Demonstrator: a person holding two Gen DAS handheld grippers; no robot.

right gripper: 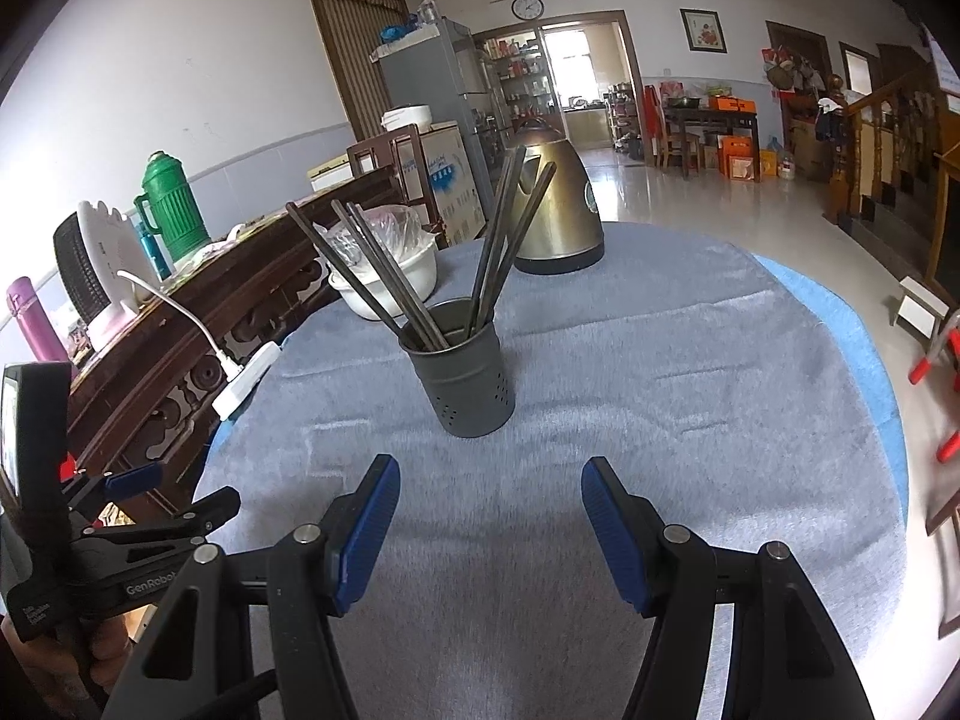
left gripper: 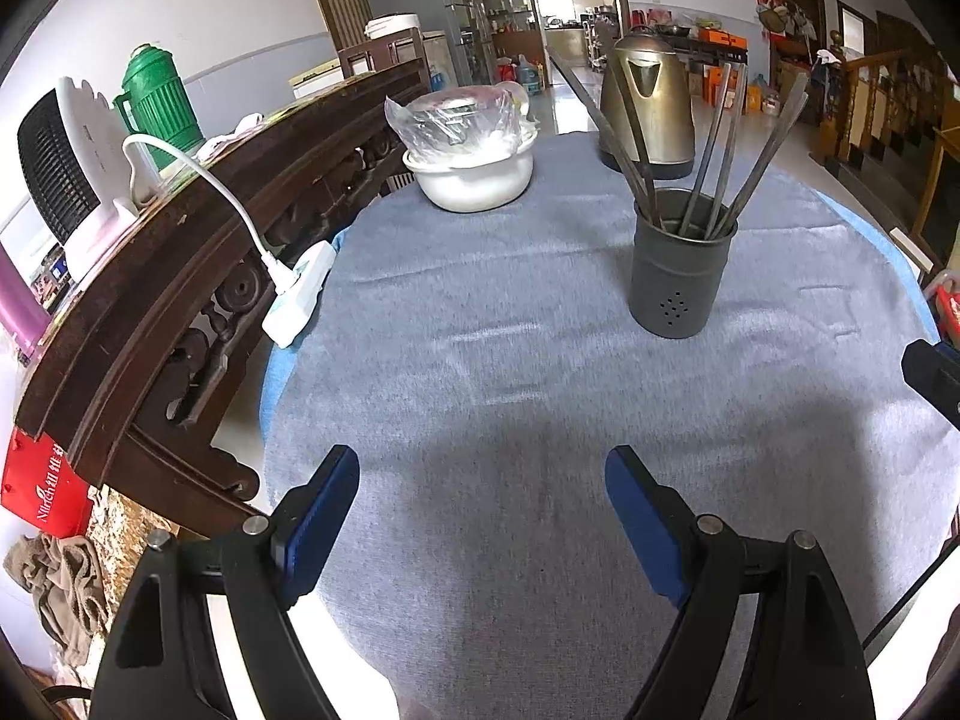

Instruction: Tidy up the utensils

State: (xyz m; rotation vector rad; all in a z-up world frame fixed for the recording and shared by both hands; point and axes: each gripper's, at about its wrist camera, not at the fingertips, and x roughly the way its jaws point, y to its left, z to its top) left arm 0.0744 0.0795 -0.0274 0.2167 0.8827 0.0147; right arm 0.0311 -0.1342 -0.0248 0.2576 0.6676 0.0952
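Note:
A dark grey metal utensil holder (left gripper: 681,267) stands upright on the grey-blue cloth (left gripper: 480,360), with several dark chopsticks (left gripper: 714,150) leaning out of it. It also shows in the right wrist view (right gripper: 465,369) with the chopsticks (right gripper: 384,270) fanned left and right. My left gripper (left gripper: 483,465) is open and empty, low over the cloth, well short of the holder. My right gripper (right gripper: 489,477) is open and empty, just in front of the holder. The left gripper also shows at the left edge of the right wrist view (right gripper: 174,492).
A gold kettle (left gripper: 651,105) and a white bowl (left gripper: 474,177) covered in plastic stand at the far side of the table. A white power strip (left gripper: 300,294) lies at the left edge by a dark wooden bench back (left gripper: 180,252).

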